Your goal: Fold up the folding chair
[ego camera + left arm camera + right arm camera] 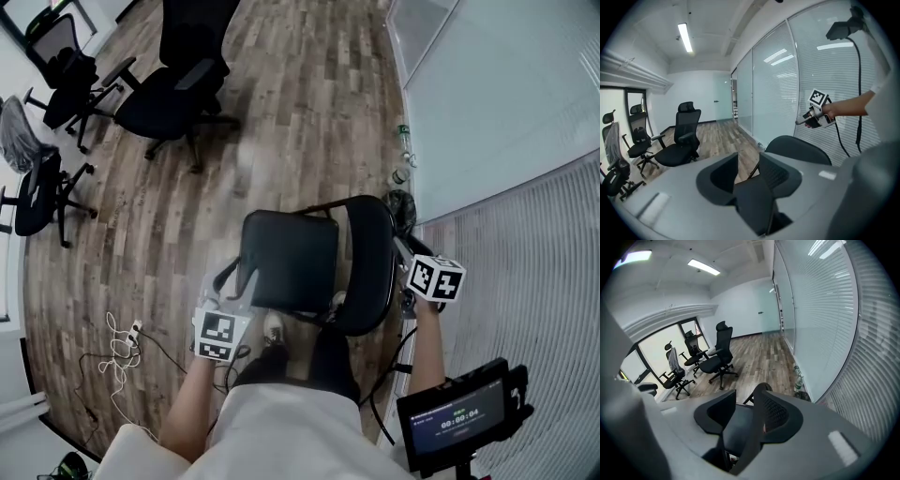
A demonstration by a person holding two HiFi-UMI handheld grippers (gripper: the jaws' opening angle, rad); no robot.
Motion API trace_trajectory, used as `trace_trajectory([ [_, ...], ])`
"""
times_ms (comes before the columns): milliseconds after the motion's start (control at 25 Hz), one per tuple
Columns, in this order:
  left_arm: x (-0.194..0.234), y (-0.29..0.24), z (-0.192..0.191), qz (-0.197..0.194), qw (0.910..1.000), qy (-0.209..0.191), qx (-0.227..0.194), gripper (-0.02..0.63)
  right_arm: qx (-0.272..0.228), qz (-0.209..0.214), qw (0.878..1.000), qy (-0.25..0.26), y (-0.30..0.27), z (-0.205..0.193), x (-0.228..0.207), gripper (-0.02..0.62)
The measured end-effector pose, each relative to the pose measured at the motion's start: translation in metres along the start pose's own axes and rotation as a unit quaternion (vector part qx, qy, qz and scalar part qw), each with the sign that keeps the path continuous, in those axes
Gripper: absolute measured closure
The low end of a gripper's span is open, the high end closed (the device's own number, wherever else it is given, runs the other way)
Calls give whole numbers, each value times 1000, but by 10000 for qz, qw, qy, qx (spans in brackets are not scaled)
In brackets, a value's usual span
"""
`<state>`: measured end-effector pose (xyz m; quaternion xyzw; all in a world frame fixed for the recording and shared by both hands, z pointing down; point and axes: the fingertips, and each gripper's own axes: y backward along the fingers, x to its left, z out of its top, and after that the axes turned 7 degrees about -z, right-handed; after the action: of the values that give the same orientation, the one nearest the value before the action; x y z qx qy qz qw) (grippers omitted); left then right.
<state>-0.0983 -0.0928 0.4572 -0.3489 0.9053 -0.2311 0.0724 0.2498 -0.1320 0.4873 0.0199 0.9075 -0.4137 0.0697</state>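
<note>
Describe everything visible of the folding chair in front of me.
The folding chair stands on the wood floor just before the person, not yet folded flat. Its squarish seat and curved backrest look like matte black plastic on a thin dark frame. The left gripper straddles the seat's edge and the right gripper the backrest's edge, both with jaws apart.
</note>
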Motion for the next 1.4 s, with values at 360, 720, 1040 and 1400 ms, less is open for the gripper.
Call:
trace_trajectory([
  [360,22,-15,-52,175,9963,693,476,462,1033,65,9946,-44,-64,-27,-26,416],
  [720,-11,-42,-80,-118,9945,779,687,462,1724,384,9840,223,-102,-47,-39,397],
  [1040,11,-62,-156,113,9852,1338,1063,462,1808,1009,9781,191,-105,-53,-29,405],
  [1400,38,-74,-248,221,9629,2240,1490,433,1902,1122,9750,260,-106,-57,-21,420],
])
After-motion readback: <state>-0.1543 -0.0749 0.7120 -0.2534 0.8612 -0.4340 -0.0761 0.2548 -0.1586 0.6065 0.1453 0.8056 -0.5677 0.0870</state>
